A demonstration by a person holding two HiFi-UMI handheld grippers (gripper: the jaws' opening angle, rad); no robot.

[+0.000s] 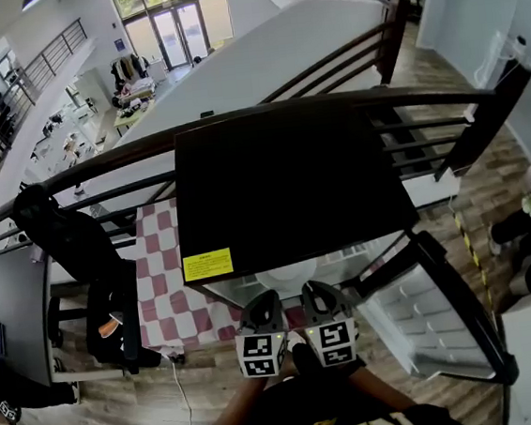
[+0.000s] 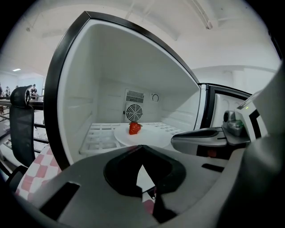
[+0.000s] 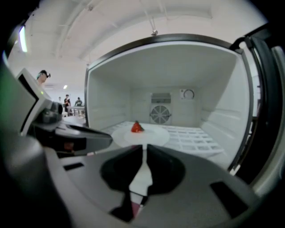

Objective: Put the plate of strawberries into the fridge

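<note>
Both grippers hang near the fridge (image 2: 111, 67) mouth: left gripper (image 2: 142, 150) pinched closed, right gripper (image 3: 144, 149) all but closed, both empty. Plate (image 2: 153, 136) and strawberry (image 2: 135, 128) sit inside on the shelf (image 2: 98, 139). Best now: back straight out, then ease the right-hand door (image 1: 437, 321) closed.

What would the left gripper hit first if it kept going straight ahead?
Most likely the near rim of the white plate on the fridge shelf, with the strawberry just beyond; depth is unclear.
</note>
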